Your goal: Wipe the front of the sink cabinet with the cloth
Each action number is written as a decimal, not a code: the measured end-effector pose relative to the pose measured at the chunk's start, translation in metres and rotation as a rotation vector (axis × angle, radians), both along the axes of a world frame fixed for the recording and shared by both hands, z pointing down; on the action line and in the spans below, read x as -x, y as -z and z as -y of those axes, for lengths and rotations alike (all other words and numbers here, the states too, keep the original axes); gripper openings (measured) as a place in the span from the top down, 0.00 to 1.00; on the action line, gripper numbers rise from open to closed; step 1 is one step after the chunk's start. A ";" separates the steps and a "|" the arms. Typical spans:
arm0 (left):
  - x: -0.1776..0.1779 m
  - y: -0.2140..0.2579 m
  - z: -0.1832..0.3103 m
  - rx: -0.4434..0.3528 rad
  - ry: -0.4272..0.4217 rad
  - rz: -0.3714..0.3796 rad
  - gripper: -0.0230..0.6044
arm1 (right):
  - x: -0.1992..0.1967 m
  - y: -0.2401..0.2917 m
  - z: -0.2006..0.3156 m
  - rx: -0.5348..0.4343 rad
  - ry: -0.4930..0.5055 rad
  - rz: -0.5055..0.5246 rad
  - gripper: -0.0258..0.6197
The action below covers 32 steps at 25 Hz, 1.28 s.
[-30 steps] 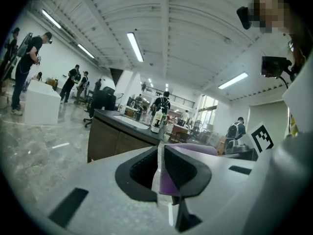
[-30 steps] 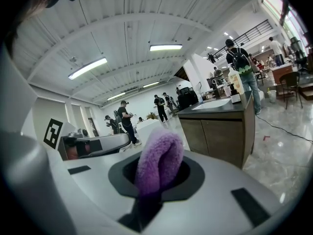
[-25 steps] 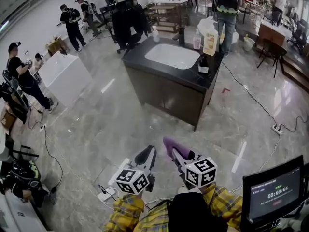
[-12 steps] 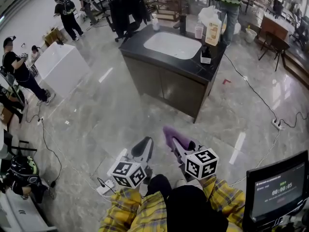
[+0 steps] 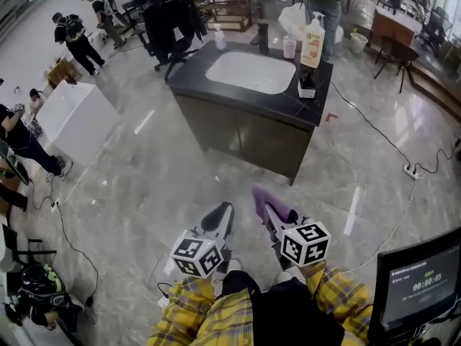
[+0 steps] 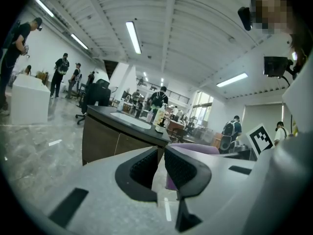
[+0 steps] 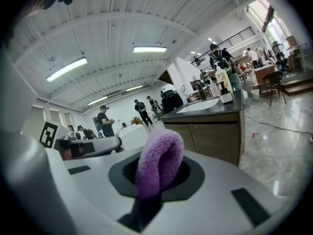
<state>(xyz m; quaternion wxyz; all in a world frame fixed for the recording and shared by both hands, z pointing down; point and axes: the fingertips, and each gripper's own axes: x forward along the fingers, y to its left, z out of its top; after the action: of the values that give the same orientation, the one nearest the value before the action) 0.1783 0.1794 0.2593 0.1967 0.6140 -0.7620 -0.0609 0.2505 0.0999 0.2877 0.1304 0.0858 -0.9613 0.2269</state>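
Right gripper (image 5: 262, 206): jaws pinch purple cloth (image 7: 159, 163).
Cloth: folded into loop, long axis along jaws, rounded end pointing ahead at cabinet (image 5: 243, 137) front. Held above floor (image 5: 144, 186), well apart from cabinet.
Left gripper (image 6: 160, 166): jaws nearly together, thin slit, nothing between. Sits just beside right gripper, aimed same way.

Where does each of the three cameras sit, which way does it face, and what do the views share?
Head view: on the person's head, facing steeply down at the sink cabinet; shows the left gripper, the right gripper and yellow checked sleeves.
Left gripper view: on that gripper, facing along its closed, empty jaws to the cabinet.
Right gripper view: on that gripper, facing along jaws shut on the purple cloth to the cabinet.
Shared: all three show the cabinet; the cloth too.
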 end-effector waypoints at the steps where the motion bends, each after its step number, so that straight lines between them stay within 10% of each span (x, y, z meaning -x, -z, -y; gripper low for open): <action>1: 0.011 -0.002 -0.001 0.000 -0.013 -0.006 0.90 | 0.009 -0.001 -0.001 0.001 -0.017 -0.001 0.90; 22: 0.136 0.014 -0.007 -0.032 -0.276 -0.017 0.91 | 0.133 0.003 -0.037 -0.036 -0.219 -0.032 0.90; 32: 0.166 -0.014 0.019 -0.003 -0.270 -0.021 0.91 | 0.170 -0.017 -0.006 -0.010 -0.227 -0.040 0.90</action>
<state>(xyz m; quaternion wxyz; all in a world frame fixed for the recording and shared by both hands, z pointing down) 0.0127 0.1599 0.2733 0.2101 0.7104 -0.6704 -0.0418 0.0804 0.1054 0.3051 0.1226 0.1990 -0.9438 0.2335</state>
